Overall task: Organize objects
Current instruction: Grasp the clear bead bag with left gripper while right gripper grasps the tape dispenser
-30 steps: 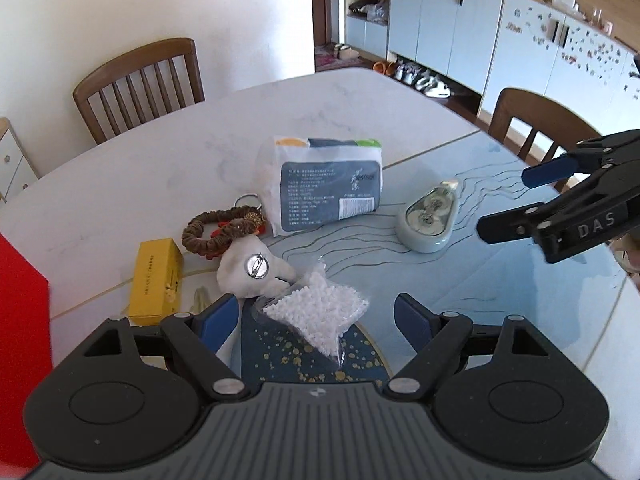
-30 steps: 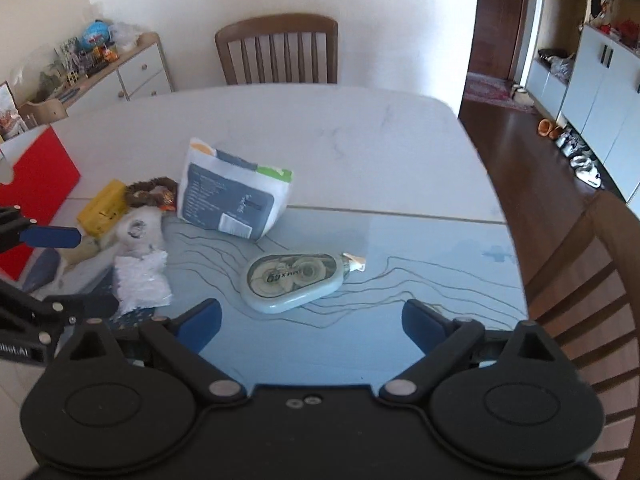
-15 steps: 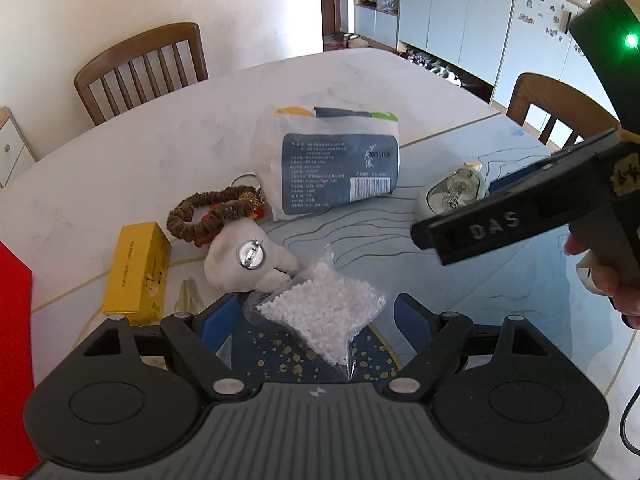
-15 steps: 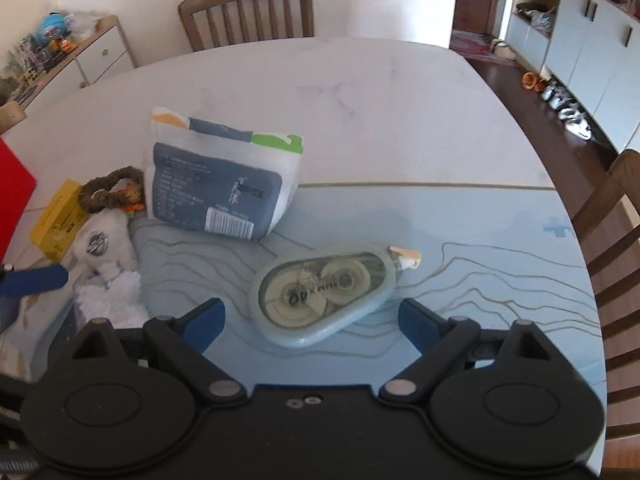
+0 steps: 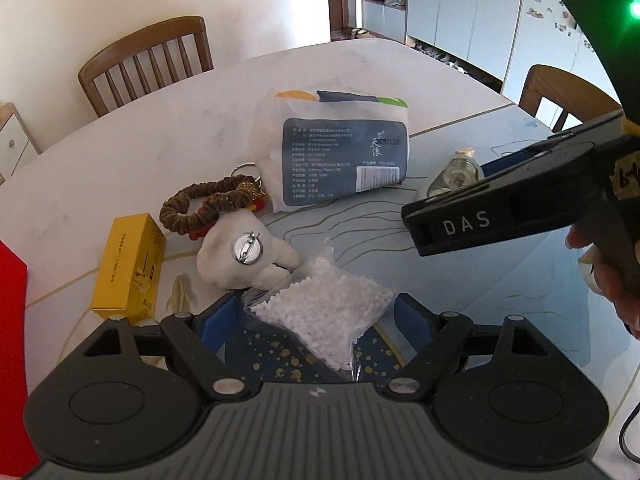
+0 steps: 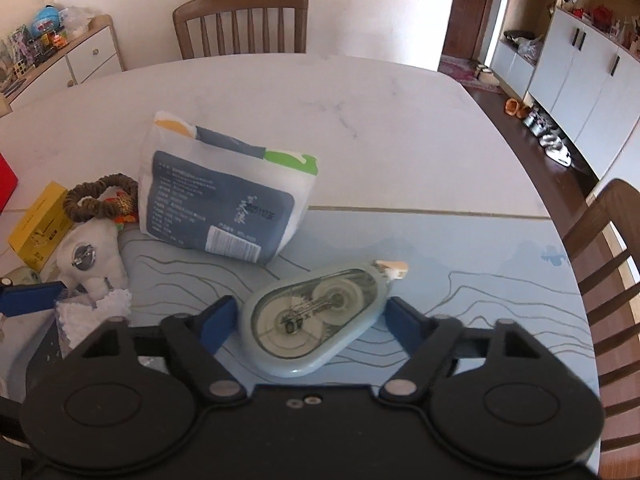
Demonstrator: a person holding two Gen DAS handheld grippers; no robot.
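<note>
My right tool (image 6: pixel 306 320) is closing around the pale green teardrop-shaped correction tape dispenser (image 6: pixel 316 324) lying on the blue-patterned counter (image 6: pixel 460 248), pads not yet pressing. My left tool (image 5: pixel 316 320) stands open around the clear bag of white pellets (image 5: pixel 328 312).

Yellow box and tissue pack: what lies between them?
In the left wrist view, a brown bead bracelet and a white plush toy lie between the yellow box and the tissue pack.
</note>
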